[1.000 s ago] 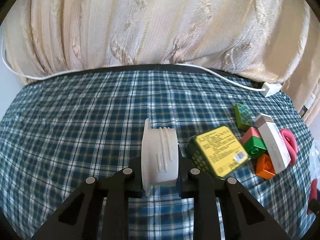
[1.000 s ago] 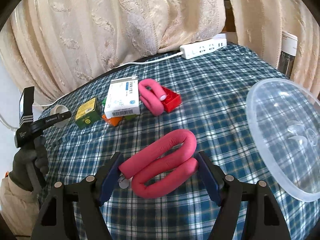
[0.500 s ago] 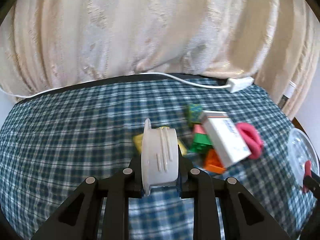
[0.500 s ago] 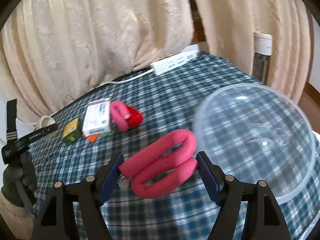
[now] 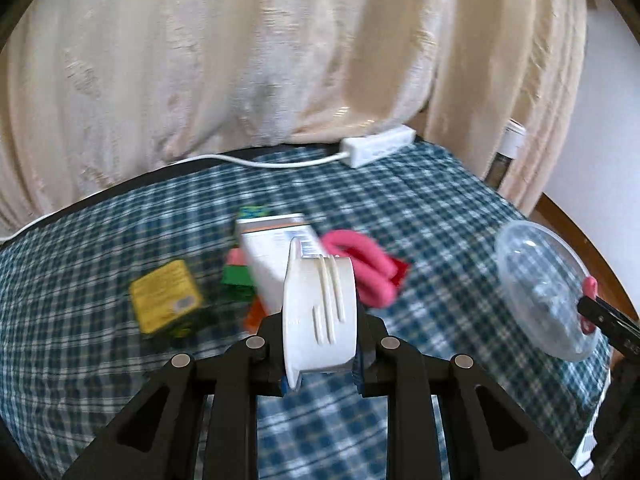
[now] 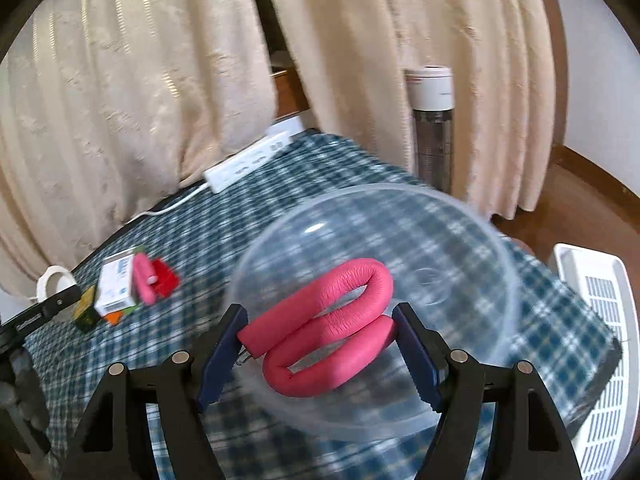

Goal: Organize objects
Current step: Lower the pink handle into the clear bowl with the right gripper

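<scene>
White cap (image 5: 320, 312) squeezed tight in left gripper (image 5: 322, 354), up over checked cloth (image 5: 100, 360). Behind it – yellow box (image 5: 166, 300), white box (image 5: 272, 264), pink roll (image 5: 360, 268), blocks, all blurry. Clear bowl (image 5: 540, 292) off to right.

Right wrist view: right gripper (image 6: 320, 344) clamps pink foam loop (image 6: 324, 328) – clear bowl (image 6: 460, 240) sits right behind it. White basket (image 6: 600, 320) beside cloth edge.

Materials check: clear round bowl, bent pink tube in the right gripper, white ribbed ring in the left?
Clear round bowl: thin glossy plastic, probably; the plaid shows through it. Bent pink tube: soft, matte, fine wrinkled skin, likely foam or leatherette over a bendable core. White ribbed ring: rigid moulded plastic, satin, with raised ribs and a flange.
</scene>
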`<state>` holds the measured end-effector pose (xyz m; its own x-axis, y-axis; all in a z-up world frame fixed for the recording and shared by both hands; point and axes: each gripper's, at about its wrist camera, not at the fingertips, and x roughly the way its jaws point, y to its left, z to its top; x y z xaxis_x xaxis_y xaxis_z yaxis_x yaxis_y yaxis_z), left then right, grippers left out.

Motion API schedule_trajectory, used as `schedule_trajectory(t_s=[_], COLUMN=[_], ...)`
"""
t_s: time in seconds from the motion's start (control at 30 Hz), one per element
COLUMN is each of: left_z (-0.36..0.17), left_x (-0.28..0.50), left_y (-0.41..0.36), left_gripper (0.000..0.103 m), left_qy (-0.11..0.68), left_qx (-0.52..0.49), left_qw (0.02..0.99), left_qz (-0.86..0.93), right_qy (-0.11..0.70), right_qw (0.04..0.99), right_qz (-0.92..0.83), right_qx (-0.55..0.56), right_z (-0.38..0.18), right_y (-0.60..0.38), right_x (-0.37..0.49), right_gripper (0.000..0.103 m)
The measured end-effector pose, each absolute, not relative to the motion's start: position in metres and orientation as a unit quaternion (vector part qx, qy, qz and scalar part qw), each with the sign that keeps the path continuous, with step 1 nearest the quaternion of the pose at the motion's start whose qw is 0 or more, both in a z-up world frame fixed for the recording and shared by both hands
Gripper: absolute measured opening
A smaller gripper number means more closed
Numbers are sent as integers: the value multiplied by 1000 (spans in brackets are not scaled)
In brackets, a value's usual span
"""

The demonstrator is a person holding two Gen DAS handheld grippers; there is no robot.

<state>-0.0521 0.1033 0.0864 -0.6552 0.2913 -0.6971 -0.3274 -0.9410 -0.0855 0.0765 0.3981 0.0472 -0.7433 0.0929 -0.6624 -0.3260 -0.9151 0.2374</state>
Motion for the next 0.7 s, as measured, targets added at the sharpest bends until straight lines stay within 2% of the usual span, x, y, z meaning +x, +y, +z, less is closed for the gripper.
schedule_trajectory(t_s=[0.27, 0.7], left_z=[89, 92], left_x=[-43, -37], left_y=[156, 218], left_gripper=[23, 23], left_qy=[48, 78], left_qx=[-379, -384], left_qw=[209, 251], left_qz=[900, 885], right_qy=[165, 101], right_qw=[146, 133], right_qz=[909, 912], right_qx=[-353, -375], right_z=[27, 18], right_y=[428, 424], right_x=[69, 67], right_gripper=[78, 78])
